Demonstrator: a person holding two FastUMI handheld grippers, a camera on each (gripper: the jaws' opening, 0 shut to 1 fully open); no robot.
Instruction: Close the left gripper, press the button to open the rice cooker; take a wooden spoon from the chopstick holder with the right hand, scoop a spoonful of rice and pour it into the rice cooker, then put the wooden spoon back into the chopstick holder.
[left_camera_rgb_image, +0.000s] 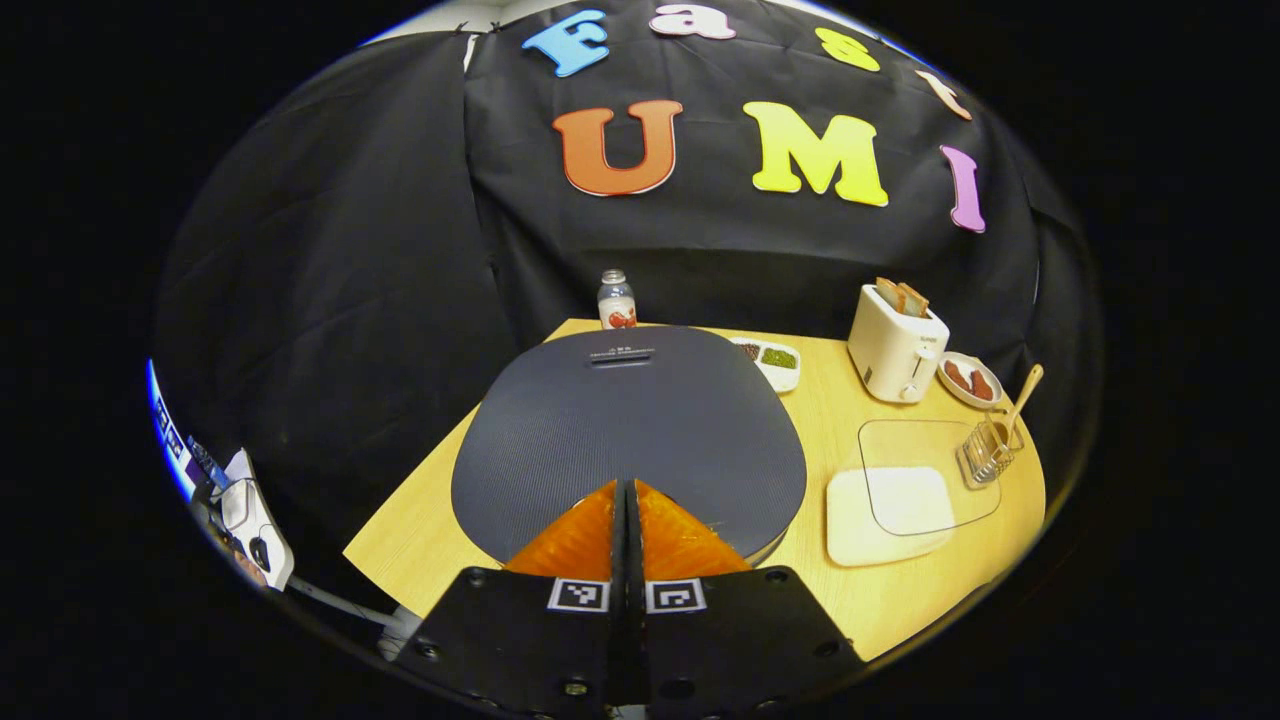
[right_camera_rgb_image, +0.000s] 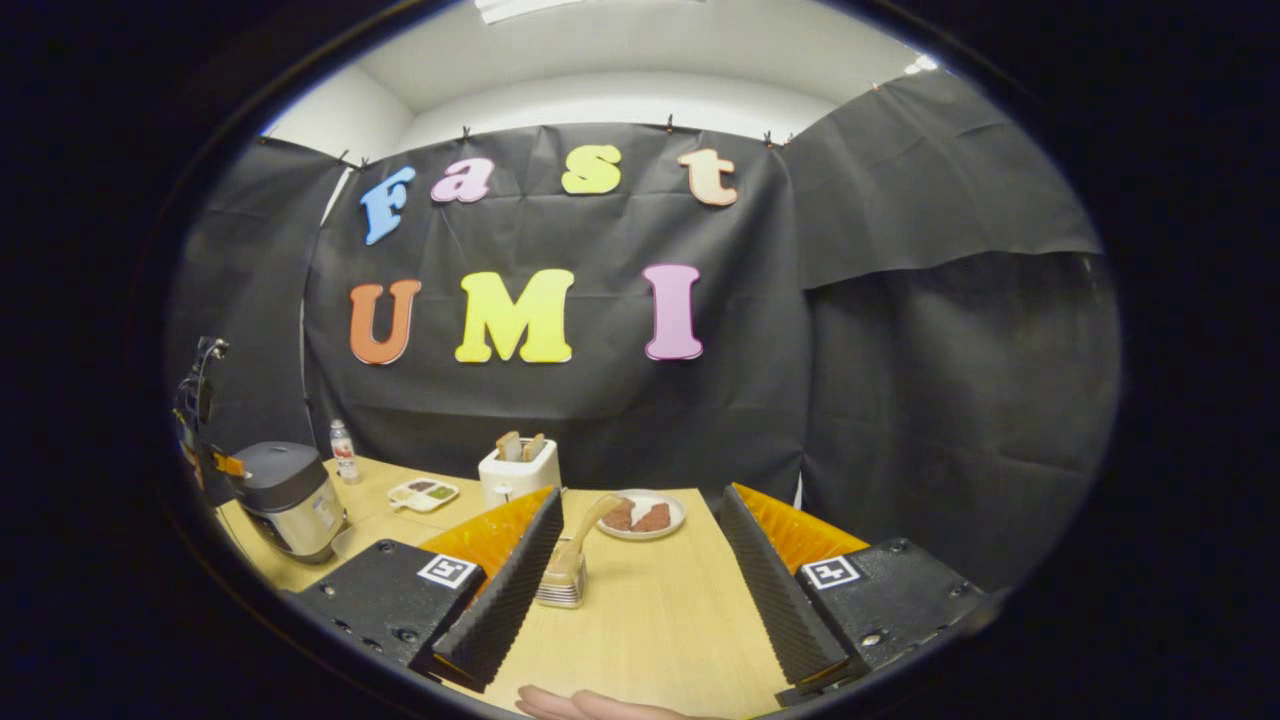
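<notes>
Left gripper (left_camera_rgb_image: 628, 500): both fingers pressed together, nothing between them, tips over the near edge of the rice cooker's (left_camera_rgb_image: 628, 440) closed dark lid. Cooker stands on the wooden surface (left_camera_rgb_image: 420, 540), at its left part. Lid slot sits at the far edge of the lid.

Right gripper (right_camera_rgb_image: 640, 570): fingers spread wide, nothing between them, held above the surface. In the right gripper view, the chopstick holder (right_camera_rgb_image: 562, 585) stands just beside the gripper's left finger, with the wooden spoon (right_camera_rgb_image: 585, 530) leaning in it, bowl end up. The cooker appears at far left in that view, lid shut.

Other items, left gripper view:
- Bottle (left_camera_rgb_image: 616, 300) behind the cooker, at the far edge of the surface.
- Divided dish (left_camera_rgb_image: 772, 360) to the right of the lid.
- Toaster (left_camera_rgb_image: 895, 340) with 2 bread slices upright in it.
- Plate (left_camera_rgb_image: 968, 380) with 2 brown pieces, just right of the toaster.
- Clear tray (left_camera_rgb_image: 920, 480) near the holder, overlapping a white board (left_camera_rgb_image: 860, 530).

Part of a hand (right_camera_rgb_image: 585, 705) shows at the bottom edge of the right gripper view.
</notes>
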